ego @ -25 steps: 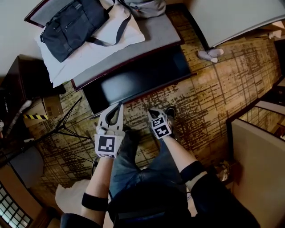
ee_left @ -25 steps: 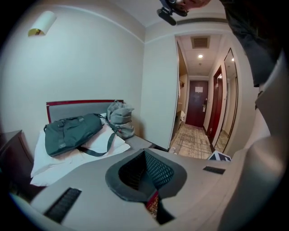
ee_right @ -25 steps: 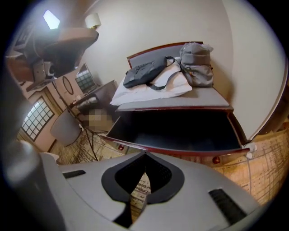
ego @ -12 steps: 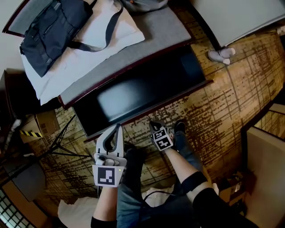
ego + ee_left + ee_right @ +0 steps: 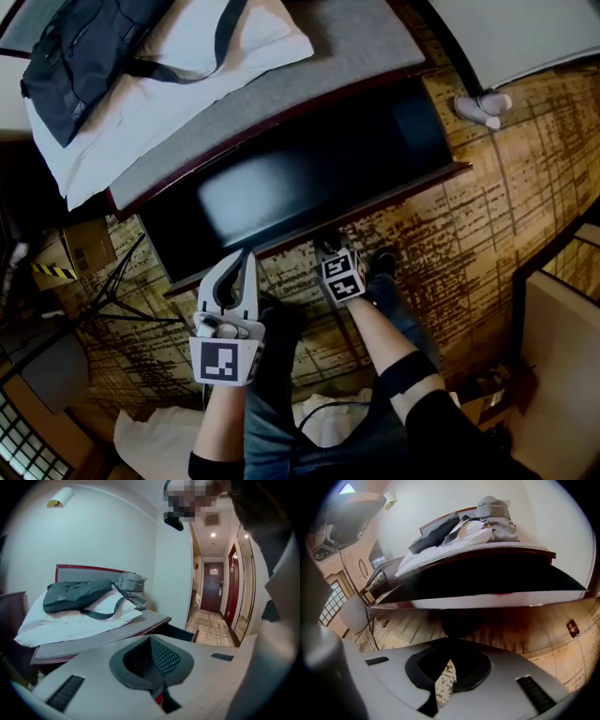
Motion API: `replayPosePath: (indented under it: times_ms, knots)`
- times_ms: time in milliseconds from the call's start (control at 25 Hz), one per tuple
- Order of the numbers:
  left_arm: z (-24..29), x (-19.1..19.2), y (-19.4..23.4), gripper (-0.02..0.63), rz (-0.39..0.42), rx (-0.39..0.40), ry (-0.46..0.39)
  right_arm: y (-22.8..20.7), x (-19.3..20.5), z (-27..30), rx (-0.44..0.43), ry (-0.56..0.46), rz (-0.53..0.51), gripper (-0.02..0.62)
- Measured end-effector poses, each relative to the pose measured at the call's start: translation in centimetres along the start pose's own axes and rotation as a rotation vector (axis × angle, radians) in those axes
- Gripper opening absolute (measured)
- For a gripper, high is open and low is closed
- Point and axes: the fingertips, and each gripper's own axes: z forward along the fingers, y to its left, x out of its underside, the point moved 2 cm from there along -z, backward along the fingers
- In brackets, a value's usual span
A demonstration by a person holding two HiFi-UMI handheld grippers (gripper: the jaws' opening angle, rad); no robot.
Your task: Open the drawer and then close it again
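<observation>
At the left, a dark fabric shoulder bag [image 5: 80,47] lay on a white pillow [image 5: 178,80] on the grey-covered bed [image 5: 309,75]. They were well back from the edge, so they did not stand in the way of the work below.

The left gripper [image 5: 247,255] was held low, just before the bed, with its fingers closed together and nothing between them. It pointed over the bed more than at the base, so I judge that it only waited as a spare hand.

The task's thing, the wide glossy black drawer front [image 5: 309,178] with a reddish lower rim, sat under the mattress. It seemed to be shut, though I could not tell this for sure. No handle was visible on it.

The right gripper [image 5: 324,246] was also closed and empty, and it was tilted down toward the lower rim of the drawer, very near to it. I could not tell whether it touched. Probably it was placed there to hook the edge, because the person crouched on the brown patterned floor [image 5: 487,197] to reach so low.
</observation>
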Motion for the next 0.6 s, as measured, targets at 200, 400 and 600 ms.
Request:
replayPosePath:
  times_ms: [200, 400, 600]
  knots:
    - [0.3, 0.6, 1.1, 0.003, 0.001, -0.008, 0.006, 0.0, -0.4, 0.1, 0.053, -0.035, 0.012, 0.000]
    - [0.8, 1.1, 2.1, 0.003, -0.034, -0.032, 0.000, -0.4, -1.3, 0.7, 0.075, -0.078, 0.017, 0.000]
    - [0.9, 1.8, 3.1, 0.003, -0.050, -0.049, 0.005, -1.0, -3.4, 2.3, 0.093, -0.094, 0.009, 0.000]
